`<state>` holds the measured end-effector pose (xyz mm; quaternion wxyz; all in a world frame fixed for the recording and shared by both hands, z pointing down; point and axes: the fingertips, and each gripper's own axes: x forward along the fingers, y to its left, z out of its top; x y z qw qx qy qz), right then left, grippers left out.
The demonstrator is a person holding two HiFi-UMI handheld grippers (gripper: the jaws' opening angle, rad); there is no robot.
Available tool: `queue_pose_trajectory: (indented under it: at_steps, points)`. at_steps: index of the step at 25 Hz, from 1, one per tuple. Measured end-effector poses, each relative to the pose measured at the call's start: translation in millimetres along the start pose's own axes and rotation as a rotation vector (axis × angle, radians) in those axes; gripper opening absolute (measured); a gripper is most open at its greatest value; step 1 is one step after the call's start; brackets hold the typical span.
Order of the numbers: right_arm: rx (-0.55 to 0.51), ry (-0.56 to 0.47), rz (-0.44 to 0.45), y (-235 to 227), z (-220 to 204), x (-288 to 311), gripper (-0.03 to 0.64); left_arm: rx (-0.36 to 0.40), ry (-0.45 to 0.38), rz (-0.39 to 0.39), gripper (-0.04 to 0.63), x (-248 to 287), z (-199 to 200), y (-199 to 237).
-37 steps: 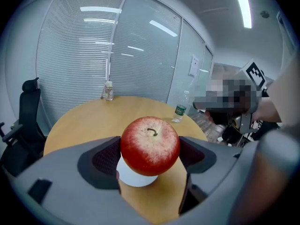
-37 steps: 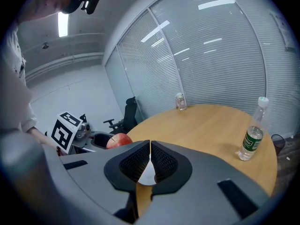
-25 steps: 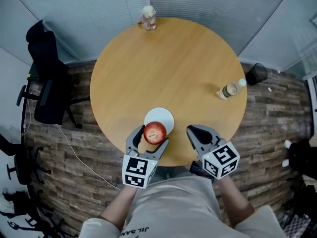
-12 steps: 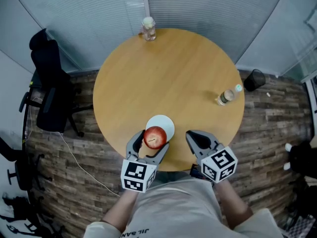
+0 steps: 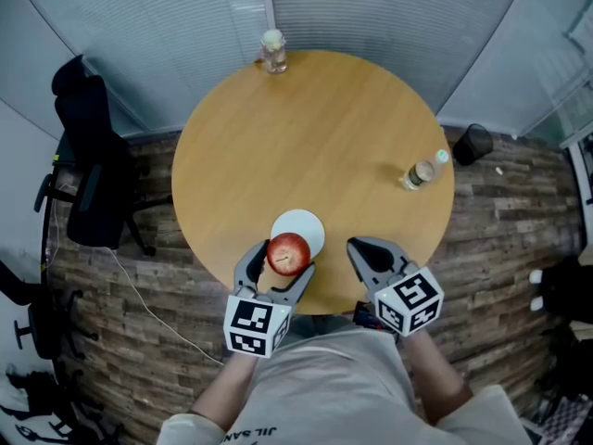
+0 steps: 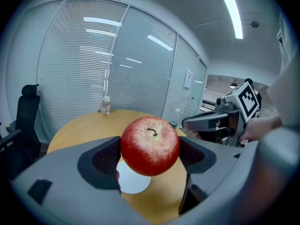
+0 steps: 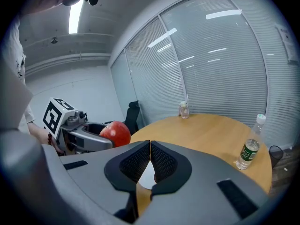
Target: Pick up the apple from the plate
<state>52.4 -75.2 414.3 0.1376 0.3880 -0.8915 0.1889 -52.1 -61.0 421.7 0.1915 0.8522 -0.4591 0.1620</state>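
A red apple (image 5: pixel 289 253) is clamped between the jaws of my left gripper (image 5: pixel 283 259) and hangs in the air just near of the white plate (image 5: pixel 302 226). In the left gripper view the apple (image 6: pixel 150 146) fills the gap between the jaws, stem up, with the bare plate (image 6: pixel 134 182) below it on the table. My right gripper (image 5: pixel 363 249) is shut with nothing in it, over the table's near edge to the right of the plate. From the right gripper view the apple (image 7: pixel 115 133) shows at the left and the jaws of my right gripper (image 7: pixel 150 162) touch.
The round wooden table (image 5: pixel 315 137) carries a glass jar (image 5: pixel 272 51) at its far edge and a water bottle (image 5: pixel 419 172) at the right. A black office chair (image 5: pixel 88 160) stands to the left and a dark bin (image 5: pixel 473 143) to the right on the floor.
The apple has come up off the plate in my left gripper and now sits slightly nearer to me. The right gripper has hardly moved.
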Motion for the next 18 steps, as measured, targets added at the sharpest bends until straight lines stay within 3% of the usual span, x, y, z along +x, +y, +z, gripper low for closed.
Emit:
queue_pose_trajectory:
  at_steps: [18]
  points:
    - [-0.010,-0.003,-0.003,8.2,-6.3,-11.8,0.031,0.000,-0.006,-0.011,0.388,-9.1,-7.0,-11.6]
